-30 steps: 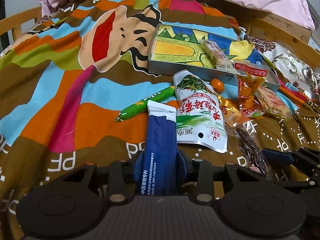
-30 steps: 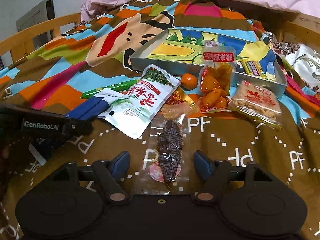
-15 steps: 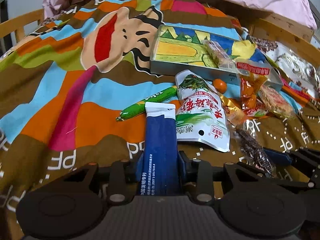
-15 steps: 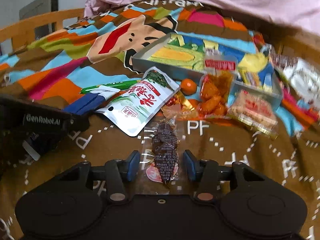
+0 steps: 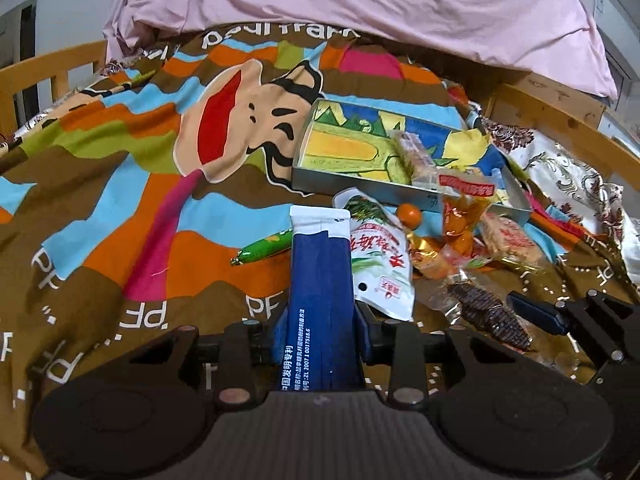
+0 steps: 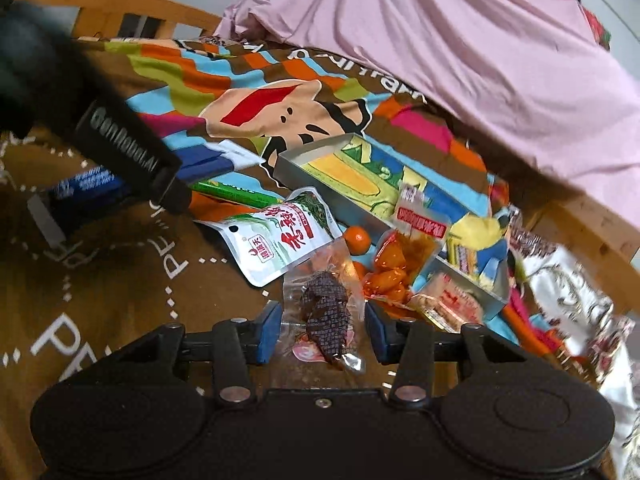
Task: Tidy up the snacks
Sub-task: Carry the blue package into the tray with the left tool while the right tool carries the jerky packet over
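**Left gripping blue pack, right closed around dark snack bag**

Left gripper (image 5: 320, 340), bottom centre of the left wrist view: blue pads clamped on both sides of the tall dark-blue snack packet with white top (image 5: 320, 292), which stands up out of the grip. Right gripper (image 6: 322, 330), bottom centre of the right wrist view: fingers bracket the clear plastic bag of dark brown snack (image 6: 326, 312). Pads sit at the film edges; firm grip or not, cannot tell.

Just beyond, mid-frame, loose on the multicoloured cartoon-print bedspread (image 5: 120, 200):
- white-and-green foil pouch with red lettering (image 5: 380, 264), beside the blue packet
- green sausage-shaped stick (image 5: 264, 248), left of it
- small orange round fruit (image 5: 409, 216)
- clear bag of orange pieces with red label (image 5: 464, 212), leaning on the tray wall
- flat pack of pale crispy squares (image 5: 510, 240), right

Further back, centre right: shallow grey metal tray with painted picture floor (image 5: 348, 176), a wrapped bar (image 5: 416, 156) inside.

Top of frame: pink bedding (image 5: 360, 0), wooden bed rail (image 5: 560, 120) at right.
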Available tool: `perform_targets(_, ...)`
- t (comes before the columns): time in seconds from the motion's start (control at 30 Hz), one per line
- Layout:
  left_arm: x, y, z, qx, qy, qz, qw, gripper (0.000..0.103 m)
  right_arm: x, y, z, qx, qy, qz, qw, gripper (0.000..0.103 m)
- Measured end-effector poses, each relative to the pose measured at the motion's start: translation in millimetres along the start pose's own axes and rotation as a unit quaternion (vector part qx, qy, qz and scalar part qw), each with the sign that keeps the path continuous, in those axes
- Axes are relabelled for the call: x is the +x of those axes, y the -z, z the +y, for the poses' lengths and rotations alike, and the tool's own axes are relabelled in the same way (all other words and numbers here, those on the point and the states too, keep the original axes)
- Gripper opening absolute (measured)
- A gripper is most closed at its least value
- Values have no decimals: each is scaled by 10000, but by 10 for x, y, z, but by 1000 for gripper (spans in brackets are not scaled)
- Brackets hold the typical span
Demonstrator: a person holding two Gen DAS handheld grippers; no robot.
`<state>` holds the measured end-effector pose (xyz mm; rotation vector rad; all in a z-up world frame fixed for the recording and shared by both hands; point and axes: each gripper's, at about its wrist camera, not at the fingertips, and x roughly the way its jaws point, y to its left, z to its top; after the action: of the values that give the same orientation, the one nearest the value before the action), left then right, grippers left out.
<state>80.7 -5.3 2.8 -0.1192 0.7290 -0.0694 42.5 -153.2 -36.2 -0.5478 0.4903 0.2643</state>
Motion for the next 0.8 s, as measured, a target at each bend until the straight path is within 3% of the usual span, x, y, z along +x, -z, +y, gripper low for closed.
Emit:
perform_targets(0.37,-194,-40,-71,-6,50,-233,9997,37,-162,-39,-20,-126,218,-394,9989,46)
perform_targets(0.8,-239,-235,-124,-75,13,-710,9974,37,-239,-320,-617,223,570,-1215,9907,47)
